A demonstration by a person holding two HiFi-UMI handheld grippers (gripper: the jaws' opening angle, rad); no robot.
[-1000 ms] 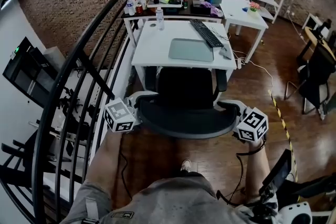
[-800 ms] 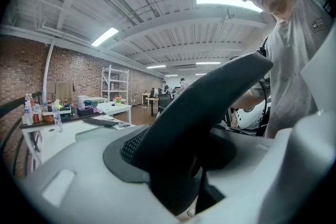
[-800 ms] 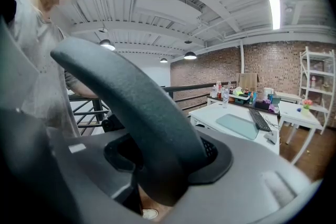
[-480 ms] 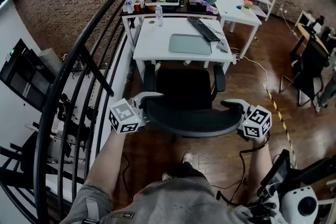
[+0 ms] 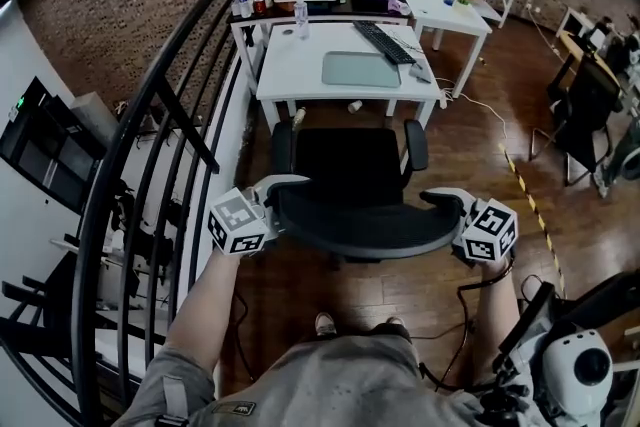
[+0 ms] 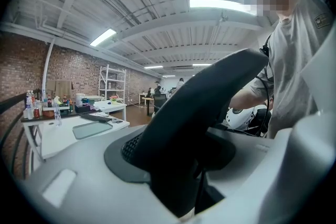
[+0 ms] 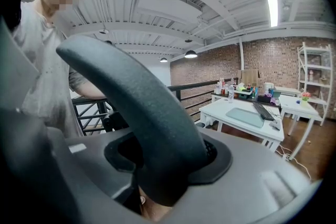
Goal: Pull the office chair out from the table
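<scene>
**Chair clear of the table, both claws on its back**

Chair first: the office chair stands on the wooden floor between the white table and the person. Its seat sits just clear of the table's front edge. It points away from the person, with the seat and both armrests facing the table and the backrest nearest the body. The long axis of that backrest runs side to side across the head view, curving towards the person at each end.

Now the grip. The left gripper clamps the backrest's left end, and its jaws have just been closing with the dark rim between them. The right gripper is clamped on the right end, its jaws set partway apart around the thick edge. Each gripper view shows that black rim running straight through the jaws.

As for handling, this looks a weighty piece that should roll rather than drag. The rim looks stiff, smooth and rounded, so a claw could slide along it. The two ends of the backrest seem the right places to hold, and an even pull should stop the seat swivelling.

Further out, a black railing runs along the left, close beside the table and chair
</scene>
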